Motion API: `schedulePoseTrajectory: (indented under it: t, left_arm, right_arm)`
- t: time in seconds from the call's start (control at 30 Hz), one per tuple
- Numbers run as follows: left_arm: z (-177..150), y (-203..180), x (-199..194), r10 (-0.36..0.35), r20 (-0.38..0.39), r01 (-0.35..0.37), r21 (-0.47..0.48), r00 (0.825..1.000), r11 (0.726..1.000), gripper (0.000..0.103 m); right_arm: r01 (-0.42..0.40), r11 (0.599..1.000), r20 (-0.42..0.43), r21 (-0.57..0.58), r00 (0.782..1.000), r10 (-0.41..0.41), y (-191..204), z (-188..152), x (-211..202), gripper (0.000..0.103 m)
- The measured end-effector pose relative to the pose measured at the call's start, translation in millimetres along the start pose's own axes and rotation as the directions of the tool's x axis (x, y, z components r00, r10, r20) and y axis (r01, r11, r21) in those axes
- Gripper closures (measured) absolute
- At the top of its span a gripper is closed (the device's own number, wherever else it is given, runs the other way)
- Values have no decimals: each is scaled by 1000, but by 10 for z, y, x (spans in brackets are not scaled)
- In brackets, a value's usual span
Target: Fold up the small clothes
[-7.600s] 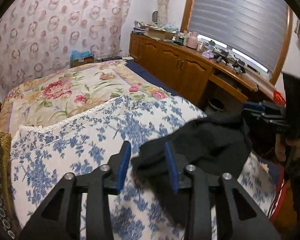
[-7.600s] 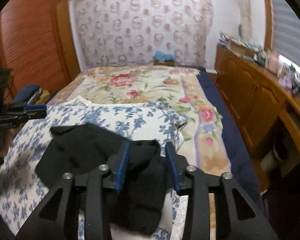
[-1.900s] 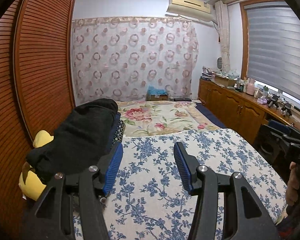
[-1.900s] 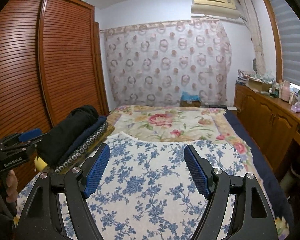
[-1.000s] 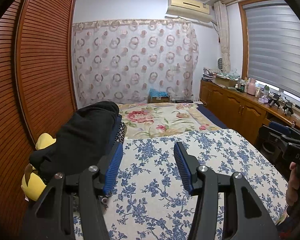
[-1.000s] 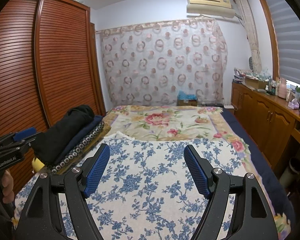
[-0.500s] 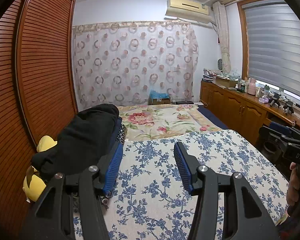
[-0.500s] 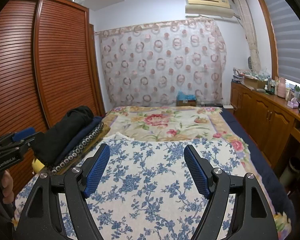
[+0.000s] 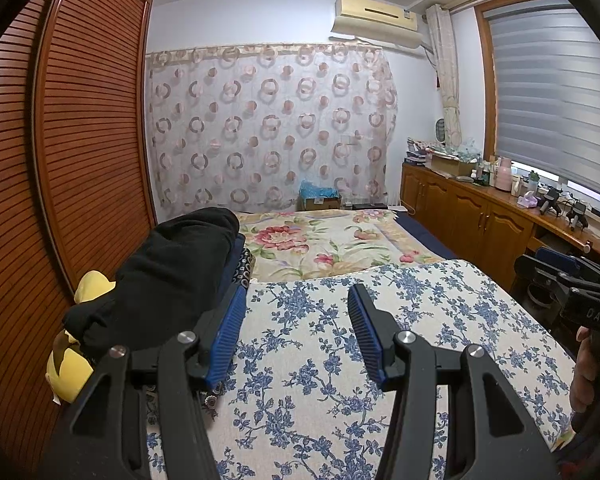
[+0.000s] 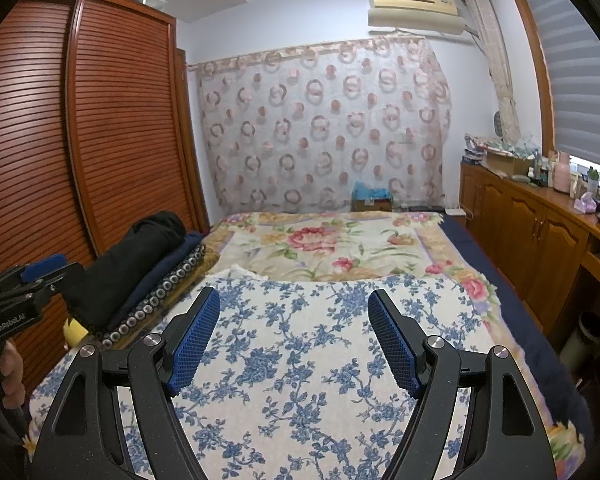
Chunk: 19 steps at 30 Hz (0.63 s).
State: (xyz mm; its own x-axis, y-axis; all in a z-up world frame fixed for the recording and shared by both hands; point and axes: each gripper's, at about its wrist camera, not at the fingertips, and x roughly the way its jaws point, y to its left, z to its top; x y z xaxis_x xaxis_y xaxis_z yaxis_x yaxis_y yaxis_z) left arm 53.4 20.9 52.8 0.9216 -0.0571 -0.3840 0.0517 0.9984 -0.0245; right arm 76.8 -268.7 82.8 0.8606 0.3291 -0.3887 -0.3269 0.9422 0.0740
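A folded black garment (image 9: 168, 272) lies on top of a stack of folded clothes at the bed's left edge; it also shows in the right wrist view (image 10: 140, 248). My left gripper (image 9: 296, 336) is open and empty, held above the blue-flowered cloth (image 9: 420, 320), just right of the stack. My right gripper (image 10: 294, 338) is open and empty above the same cloth (image 10: 300, 360). The right gripper shows at the right edge of the left wrist view (image 9: 580, 292), and the left gripper at the left edge of the right wrist view (image 10: 28, 280).
A yellow soft toy (image 9: 72, 356) lies under the stack beside the wooden slatted wardrobe (image 9: 60, 160). A pink-flowered blanket (image 9: 320, 240) covers the far bed. A wooden cabinet (image 9: 480, 216) with clutter runs along the right wall. A curtain (image 10: 320, 128) hangs behind.
Since 7.6 s ago the black garment has gone from the flowered cloth to the top of the stack, and both grippers have let go and risen. In the last second little moves.
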Motion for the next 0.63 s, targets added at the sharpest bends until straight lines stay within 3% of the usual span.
schedulePoseTrajectory:
  t: [0.63]
  left_arm:
    - [-26, -4, 7, -1, 3, 1, 1, 1000, 1000, 51]
  right_arm:
    - [3, 1000, 6, 2, 1000, -3, -8, 7, 12, 24]
